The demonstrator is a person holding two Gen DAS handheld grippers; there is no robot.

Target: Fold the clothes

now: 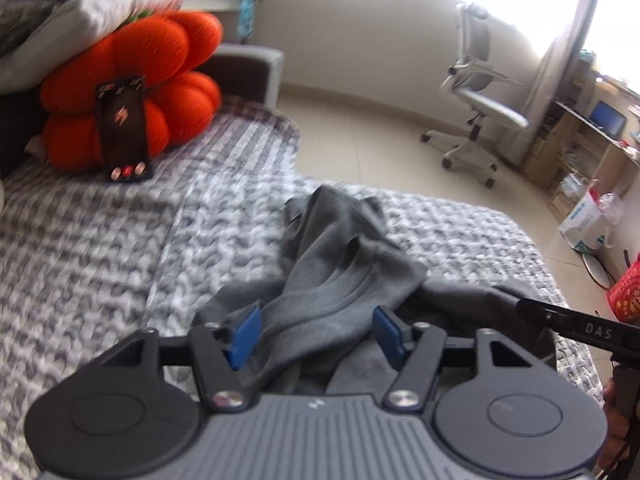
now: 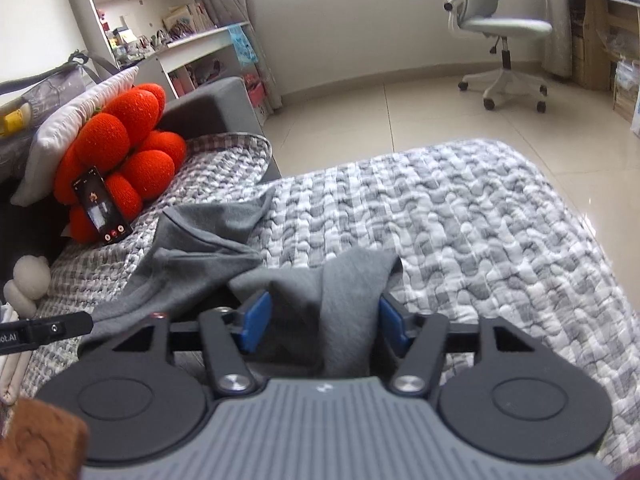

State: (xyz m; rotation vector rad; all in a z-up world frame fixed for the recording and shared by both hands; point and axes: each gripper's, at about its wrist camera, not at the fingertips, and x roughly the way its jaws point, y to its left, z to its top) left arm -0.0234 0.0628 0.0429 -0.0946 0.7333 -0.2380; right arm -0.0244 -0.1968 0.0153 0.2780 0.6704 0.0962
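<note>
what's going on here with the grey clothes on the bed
A person is folding clothes with a handheld claw in each hand. A grey garment lies rumpled on the grey-and-white quilt. Both the left claw and the right claw stand open, with folds of the garment lying between their blue pads but not pinched. A phone leans against an orange cushion further back.

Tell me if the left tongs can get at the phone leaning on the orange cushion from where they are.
Probably yes. The left tongs stand open over the grey garment, and only bare quilt lies between them and the phone, though it would be a long reach.
</note>
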